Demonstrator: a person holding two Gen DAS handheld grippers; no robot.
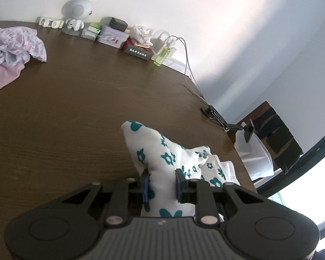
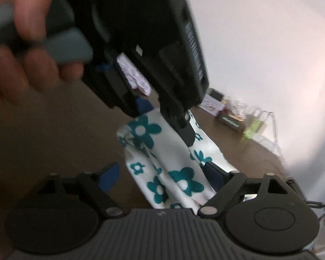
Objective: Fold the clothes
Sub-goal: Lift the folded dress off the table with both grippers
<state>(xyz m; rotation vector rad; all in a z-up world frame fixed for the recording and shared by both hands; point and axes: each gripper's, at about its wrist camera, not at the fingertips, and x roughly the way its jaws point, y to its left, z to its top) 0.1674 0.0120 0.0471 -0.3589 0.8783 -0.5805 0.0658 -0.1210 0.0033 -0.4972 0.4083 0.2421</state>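
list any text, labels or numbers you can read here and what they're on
None can be read for sure.
dark red box: a pale row of characters on its front, too small to read.
printed tin: a picture, no legible words.
green and white boxes: print too blurred.
green bottle: no readable label.

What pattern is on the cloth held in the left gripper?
White cloth with teal flowers, clearest in the left wrist view.
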